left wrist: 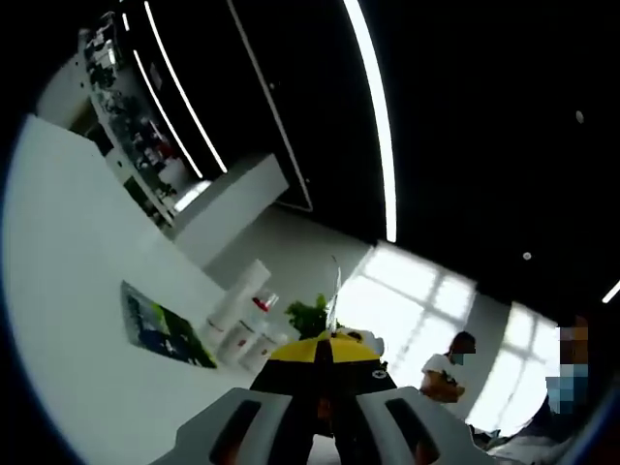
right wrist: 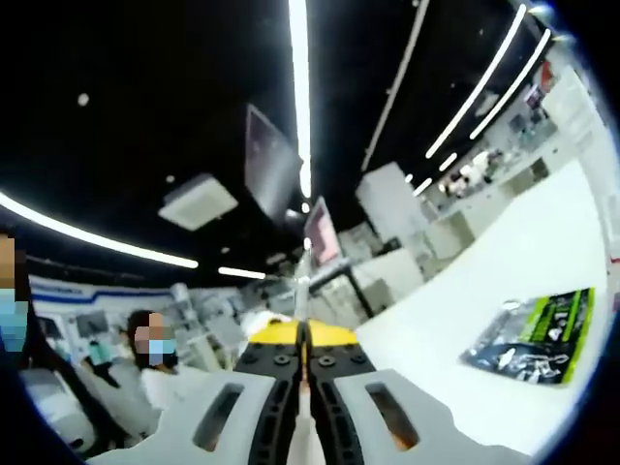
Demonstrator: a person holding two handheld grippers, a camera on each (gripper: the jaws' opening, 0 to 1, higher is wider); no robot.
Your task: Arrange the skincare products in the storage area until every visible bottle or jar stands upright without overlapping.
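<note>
Left gripper [left wrist: 325,363] shut, nothing held; right gripper [right wrist: 304,351] likewise shut, nothing held; beyond, white bottles [left wrist: 242,315] upright, clustered on white table [left wrist: 68,320] beside green packet [left wrist: 160,327]; further, seated person [left wrist: 448,373].

A white tabletop [left wrist: 68,291] carries a small cluster of white bottles [left wrist: 242,310] with a leafy green plant [left wrist: 310,315] just beside them. Nearer, a green and black printed packet [left wrist: 160,329] lies flat, apart from the bottles.
</note>
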